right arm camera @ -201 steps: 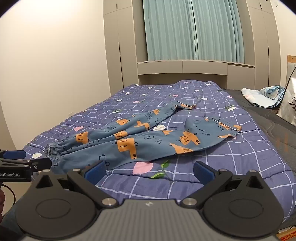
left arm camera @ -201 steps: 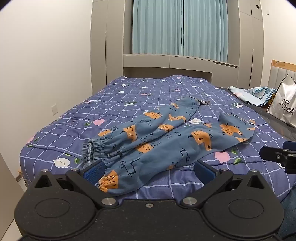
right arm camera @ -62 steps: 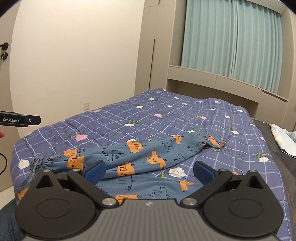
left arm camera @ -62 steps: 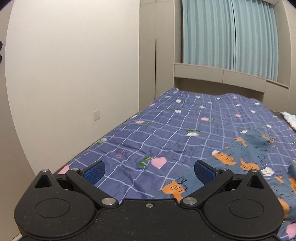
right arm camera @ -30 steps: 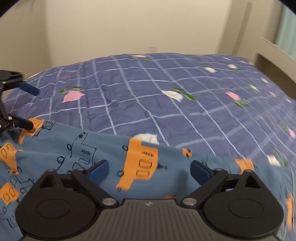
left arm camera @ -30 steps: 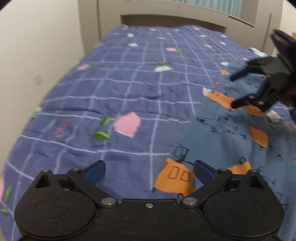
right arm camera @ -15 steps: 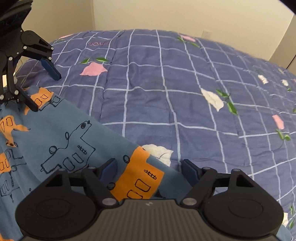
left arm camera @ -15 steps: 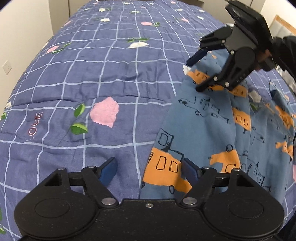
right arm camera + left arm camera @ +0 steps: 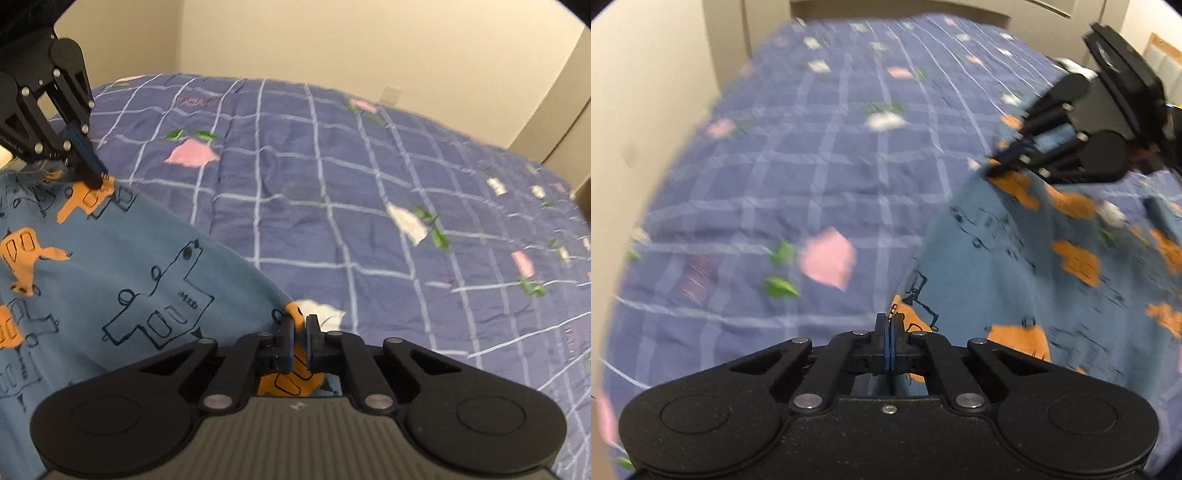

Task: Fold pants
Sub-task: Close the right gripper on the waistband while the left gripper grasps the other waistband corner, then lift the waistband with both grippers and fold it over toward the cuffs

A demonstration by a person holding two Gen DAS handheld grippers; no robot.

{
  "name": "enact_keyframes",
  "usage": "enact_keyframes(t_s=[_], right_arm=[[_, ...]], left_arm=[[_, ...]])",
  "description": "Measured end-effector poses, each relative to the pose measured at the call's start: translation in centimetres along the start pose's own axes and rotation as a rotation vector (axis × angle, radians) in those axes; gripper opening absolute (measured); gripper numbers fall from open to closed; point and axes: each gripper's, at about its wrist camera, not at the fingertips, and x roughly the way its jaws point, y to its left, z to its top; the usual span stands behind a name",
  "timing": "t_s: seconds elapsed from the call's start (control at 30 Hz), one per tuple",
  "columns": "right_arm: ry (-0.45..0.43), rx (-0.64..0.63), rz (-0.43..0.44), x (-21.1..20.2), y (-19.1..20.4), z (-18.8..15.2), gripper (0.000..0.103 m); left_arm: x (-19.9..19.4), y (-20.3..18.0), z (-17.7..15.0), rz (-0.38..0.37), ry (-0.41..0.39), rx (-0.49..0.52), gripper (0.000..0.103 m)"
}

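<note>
The blue pants [image 9: 1015, 266] with orange prints lie on the bed, their left edge lifted. My left gripper [image 9: 888, 325] is shut on the near edge of the pants. My right gripper [image 9: 300, 326] is shut on the pants' edge [image 9: 147, 280] farther along. In the left wrist view the right gripper [image 9: 997, 168] shows at upper right, pinching the cloth. In the right wrist view the left gripper [image 9: 98, 179] shows at upper left, pinching the cloth.
The bed's purple checked quilt [image 9: 812, 155] with pink and white flowers spreads to the left of the pants; it also shows in the right wrist view [image 9: 369, 192]. A beige wall [image 9: 332, 40] runs along the bed's far side.
Both grippers have closed on the pants' edge; half a second ago their jaws were apart over the cloth. The edge is now lifted off the quilt.
</note>
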Motion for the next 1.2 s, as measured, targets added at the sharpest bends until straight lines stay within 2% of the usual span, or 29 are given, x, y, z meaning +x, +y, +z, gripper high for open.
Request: enact_keyframes(t_s=[0.2, 0.3, 0.5, 0.6, 0.67, 0.7, 0.83, 0.87, 0.93, 1.0, 1.03, 1.07, 1.1, 1.17, 1.2], right_arm=[[-0.053, 0.024, -0.098, 0.3, -1.0, 2.3, 0.003], [-0.074, 0.041, -0.137, 1.6, -1.9, 3.8, 0.003], [-0.036, 0.072, -0.103, 4.9, -2.8, 3.6, 0.005], [-0.06, 0.107, -0.078, 4.5, -3.3, 2.7, 0.017], [-0.063, 0.123, -0.084, 3.8, -3.9, 2.2, 0.053], [-0.068, 0.122, -0.088, 3.5, -4.3, 1.9, 0.058], [-0.055, 0.156, -0.059, 3.0, -6.7, 0.6, 0.065], [-0.057, 0.18, -0.046, 2.9, -7.4, 0.2, 0.069], [-0.072, 0.235, -0.005, 3.1, -8.7, -0.2, 0.07], [-0.073, 0.271, 0.024, 3.6, -9.4, -0.7, 0.071], [-0.067, 0.283, 0.038, 4.0, -9.5, -0.7, 0.067], [-0.06, 0.293, 0.055, 4.4, -9.5, -0.9, 0.054], [-0.066, 0.299, 0.08, 4.5, -9.4, -0.9, 0.046], [-0.082, 0.285, 0.093, 4.0, -8.8, -0.9, 0.022], [-0.082, 0.276, 0.09, 3.7, -8.4, -0.7, 0.018]], left_arm=[[-0.6, 2.2, 2.7, 0.123, -0.097, -0.007, 0.0], [0.6, 3.6, 3.4, 0.134, -0.079, -0.031, 0.0], [3.1, 4.6, 2.3, 0.096, -0.03, -0.072, 0.0], [3.1, 4.8, 2.0, 0.082, -0.033, -0.075, 0.004], [3.2, 5.1, 2.0, 0.066, -0.037, -0.069, 0.013], [3.2, 5.1, 2.1, 0.062, -0.037, -0.068, 0.015], [4.0, 5.4, 2.2, 0.047, -0.03, -0.064, 0.021], [4.2, 5.5, 2.2, 0.043, -0.028, -0.068, 0.022], [4.6, 5.8, 2.3, 0.037, -0.028, -0.078, 0.026], [4.9, 6.0, 2.4, 0.027, -0.026, -0.091, 0.026], [5.0, 6.1, 2.5, 0.023, -0.022, -0.092, 0.02], [5.0, 6.0, 2.5, 0.015, -0.022, -0.09, 0.014], [5.0, 5.9, 2.6, 0.003, -0.019, -0.085, 0.003], [4.7, 5.3, 2.7, 0.019, -0.024, -0.07, 0.002], [4.5, 5.0, 2.7, 0.028, -0.032, -0.063, 0.001]])
